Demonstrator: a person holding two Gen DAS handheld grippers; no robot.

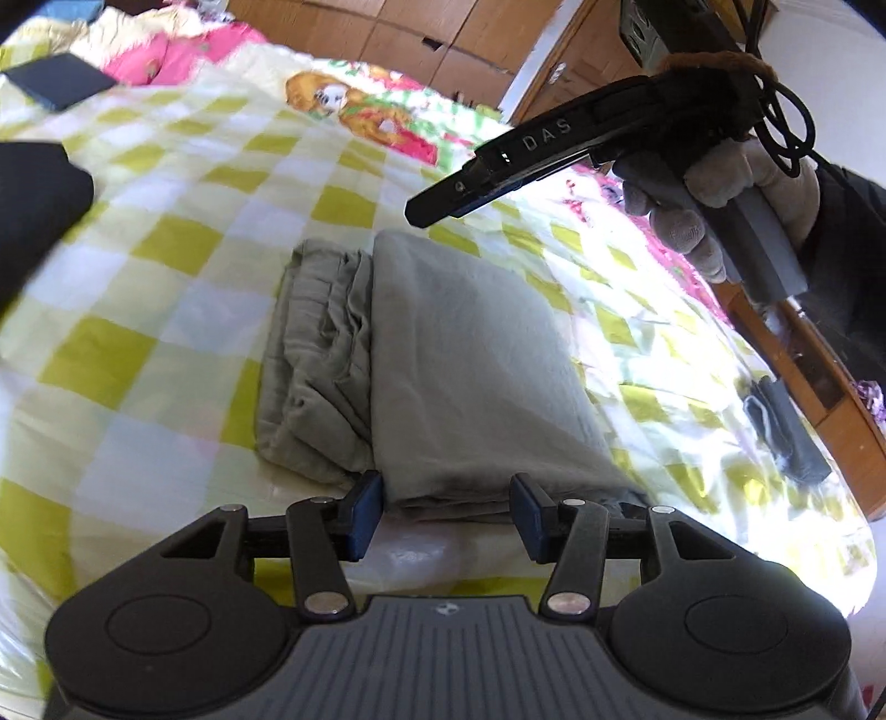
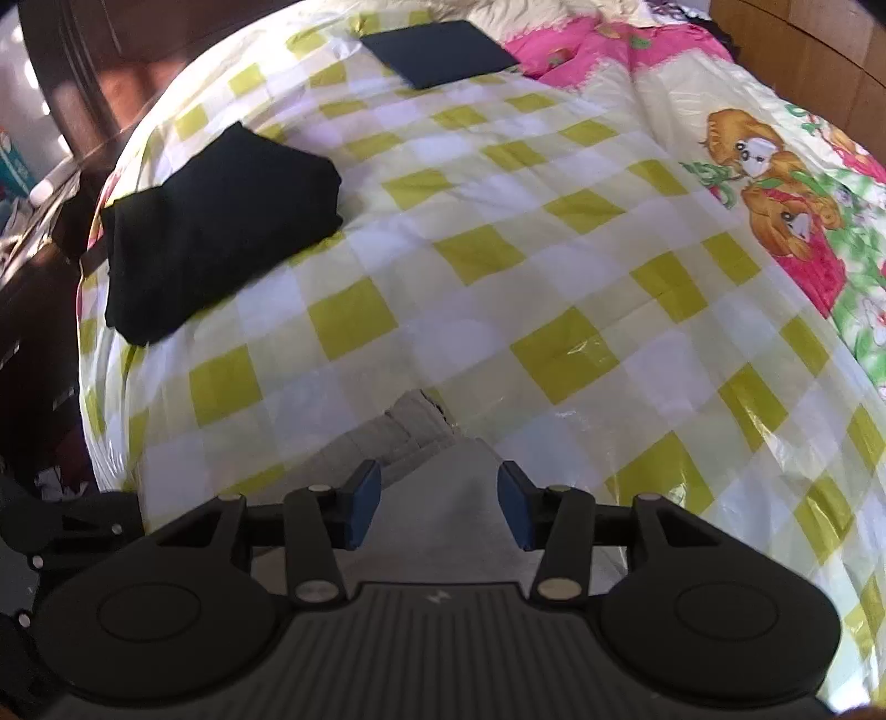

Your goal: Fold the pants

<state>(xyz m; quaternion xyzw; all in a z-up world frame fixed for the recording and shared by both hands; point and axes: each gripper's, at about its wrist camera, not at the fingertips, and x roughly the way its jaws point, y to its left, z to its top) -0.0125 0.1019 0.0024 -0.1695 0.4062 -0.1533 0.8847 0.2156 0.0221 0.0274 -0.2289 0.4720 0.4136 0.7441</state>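
Grey pants [image 1: 454, 354] lie folded into a thick rectangle on a yellow-and-white checked bed cover [image 1: 183, 310], with stacked layers showing along the left side. My left gripper [image 1: 447, 515] hovers at the bundle's near edge. Its blue pads stand apart on either side of that edge without pressing it. One finger of the right gripper [image 1: 498, 166] reaches in over the far side, held by a gloved hand [image 1: 720, 177]. In the right wrist view the right gripper [image 2: 439, 509] is open just above the grey pants [image 2: 415, 426], with the cloth below its gap.
A folded black garment [image 2: 221, 221] lies at the left of the bed cover [image 2: 554, 249]. A flat dark blue item [image 2: 443, 50] and pink bedding [image 2: 581, 50] lie at the far end. A wooden bed frame [image 1: 830, 387] and a dark object [image 1: 786, 437] border the right edge.
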